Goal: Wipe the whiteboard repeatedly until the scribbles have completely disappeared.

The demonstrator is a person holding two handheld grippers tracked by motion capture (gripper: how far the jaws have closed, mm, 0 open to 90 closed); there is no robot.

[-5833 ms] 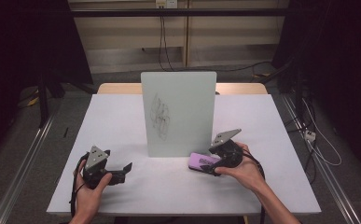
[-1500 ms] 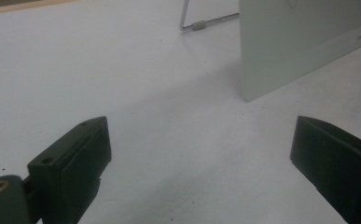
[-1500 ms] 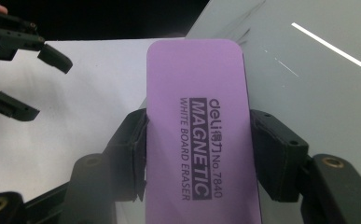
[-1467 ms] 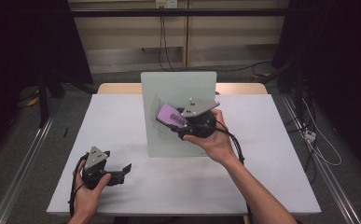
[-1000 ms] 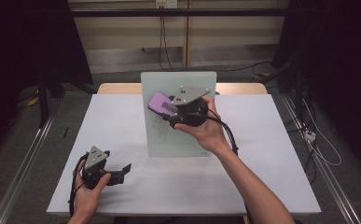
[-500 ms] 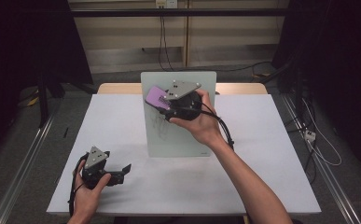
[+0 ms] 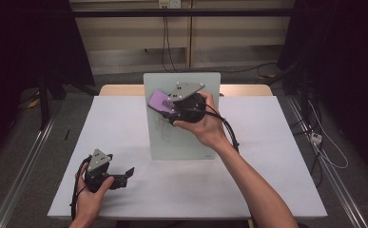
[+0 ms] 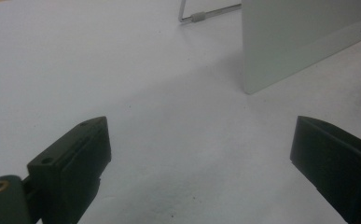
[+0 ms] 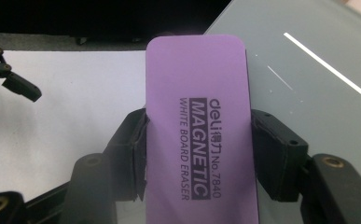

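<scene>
White paper covers the table [image 7: 276,142], ringed by dark curtains and loose cables, where a small whiteboard [image 7: 205,137] stands upright on a wire prop at the centre. A person's right gripper [image 7: 168,105] clamps a purple eraser [image 9: 199,126] by its long sides and presses its flat face against the board's upper left, near 11 o'clock, apparently to wipe the faint pen scribble [image 7: 165,130] just below. Rounded corners and printed lettering mark the eraser's smooth plastic back. At 7 o'clock the left gripper [image 7: 124,175] rests on the paper, jaws spread wide and empty, kept clear of the work.
</scene>
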